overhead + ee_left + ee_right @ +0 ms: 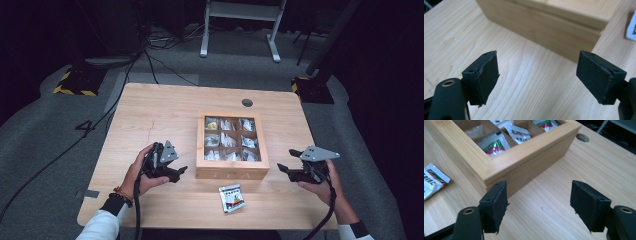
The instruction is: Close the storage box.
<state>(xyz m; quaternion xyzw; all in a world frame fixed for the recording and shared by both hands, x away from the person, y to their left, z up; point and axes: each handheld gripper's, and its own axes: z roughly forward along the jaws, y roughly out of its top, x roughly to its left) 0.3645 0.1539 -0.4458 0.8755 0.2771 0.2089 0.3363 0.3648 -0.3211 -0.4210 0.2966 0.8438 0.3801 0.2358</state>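
1. Tea box [232, 146], the wooden one with the windowed lid, sits at the middle of the counter [150, 115], lid down and flush as far as I can judge. Both grippers flank it, one at either side.

2. Nearest me, a loose sachet [231, 198] lies on the counter just in front of the box's front wall, apart from it. If the box gets dragged forward, it could ride onto that sachet and tip or skew.

3. Left of the box, the left gripper [176, 172] has its fingers [486, 75] spread wide with nothing between them, aimed at the box's near left corner. A grab there would likely catch base and lid together, so the lid would stay shut.

4. Right of the box, the right gripper [289, 161] is likewise wide and empty, its fingers [495, 205] just short of the box's near right corner. A one-sided push from here could swing the box round on the smooth wood.

5. Inside the box, sachets [492, 145] fill the compartments under the window; a jerky lift of the lid could jolt them out of their slots.

6. Beyond the box, a cable hole [247, 102] sits near the counter's far edge, well apart from the work.
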